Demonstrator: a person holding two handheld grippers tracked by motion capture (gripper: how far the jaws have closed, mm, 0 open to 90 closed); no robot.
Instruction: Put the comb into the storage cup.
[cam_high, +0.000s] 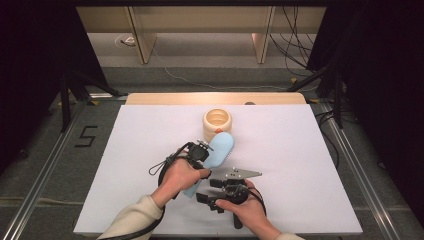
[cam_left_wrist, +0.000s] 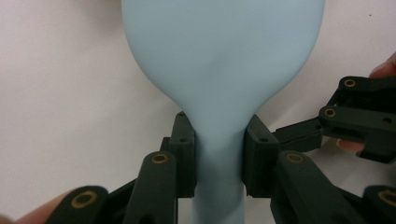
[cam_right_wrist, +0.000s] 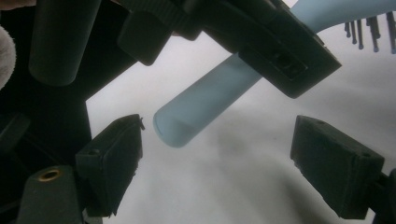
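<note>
High view shows the right gripper (cam_high: 212, 192) nearest the person, low over the white table (cam_high: 300, 165), with its jaws wide apart and nothing between them. Just past it is the left gripper (cam_high: 204, 150), squeezed tight on the neck of a light blue hairbrush (cam_high: 220, 150). The brush is tilted, with its wide head pointing up and away toward a cream ring cup (cam_high: 217, 121) that stands just behind it.

Left gripper view shows the two black jaws pressing on both sides of the thin blue neck of the hairbrush (cam_left_wrist: 219, 60), right where the head gets wide.

Right gripper view shows the round end of the blue handle (cam_right_wrist: 205, 100) sticking out from the left gripper, up above the gap between the right gripper's own open jaws. Some dark bristles (cam_right_wrist: 369, 30) poke down at the top corner.
</note>
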